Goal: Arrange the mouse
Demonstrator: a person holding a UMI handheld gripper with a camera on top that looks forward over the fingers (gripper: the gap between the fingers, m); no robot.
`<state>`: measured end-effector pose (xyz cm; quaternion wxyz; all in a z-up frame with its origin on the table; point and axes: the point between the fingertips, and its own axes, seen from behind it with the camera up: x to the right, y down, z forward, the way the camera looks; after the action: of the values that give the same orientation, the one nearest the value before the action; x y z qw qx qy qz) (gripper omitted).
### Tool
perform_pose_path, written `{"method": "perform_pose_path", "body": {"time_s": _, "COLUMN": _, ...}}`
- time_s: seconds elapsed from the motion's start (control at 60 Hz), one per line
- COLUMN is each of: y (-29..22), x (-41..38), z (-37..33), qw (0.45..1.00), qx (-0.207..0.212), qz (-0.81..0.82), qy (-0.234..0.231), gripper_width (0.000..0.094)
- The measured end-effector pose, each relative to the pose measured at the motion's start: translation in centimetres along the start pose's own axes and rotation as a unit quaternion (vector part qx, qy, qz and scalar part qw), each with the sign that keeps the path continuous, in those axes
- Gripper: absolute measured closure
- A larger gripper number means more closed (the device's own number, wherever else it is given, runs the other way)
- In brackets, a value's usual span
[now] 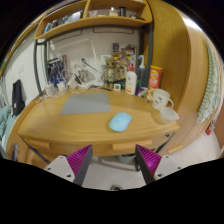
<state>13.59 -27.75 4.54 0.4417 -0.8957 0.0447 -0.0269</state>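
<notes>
A light blue mouse (120, 122) lies on the wooden table (60, 128), to the right of a grey mouse mat (86, 103). My gripper (113, 160) hangs in front of the table's near edge, below and short of the mouse. Its two fingers with magenta pads (80, 158) stand wide apart and nothing is between them. The mouse is beyond the fingers, a little right of their middle.
A white mug (161, 99) and a white bottle (131, 81) stand at the table's right back, with an orange box (154, 76) behind. Cluttered items and shelves (90, 25) line the back wall. Pale floor lies under the fingers.
</notes>
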Motion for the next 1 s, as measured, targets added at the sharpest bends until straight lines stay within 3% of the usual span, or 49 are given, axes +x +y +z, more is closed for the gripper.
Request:
{"method": "perform_pose_path", "body": {"time_s": 0.167, "y": 1.5, "x": 4.1, "z": 3.1, "qw": 1.000, "qx": -0.016, "qz": 0.000, "qy": -0.003, "gripper_width": 0.0075}}
{"method": "perform_pose_path", "body": {"time_s": 0.4, "y": -2.1, "x": 2.8, "z": 8.5, "qw": 0.999, "qx": 0.004, "qz": -0.008, "qy": -0.040, "gripper_width": 0.0076}}
{"method": "perform_pose_path", "body": {"time_s": 0.7, "y": -4.2, "x": 1.1, "z": 14.5, "qw": 0.997, "qx": -0.008, "qz": -0.012, "qy": -0.071, "gripper_width": 0.0075}}
{"method": "perform_pose_path", "body": {"time_s": 1.0, "y": -6.7, "x": -0.2, "z": 18.3, "qw": 0.995, "qx": -0.012, "qz": -0.049, "qy": -0.091, "gripper_width": 0.0219}}
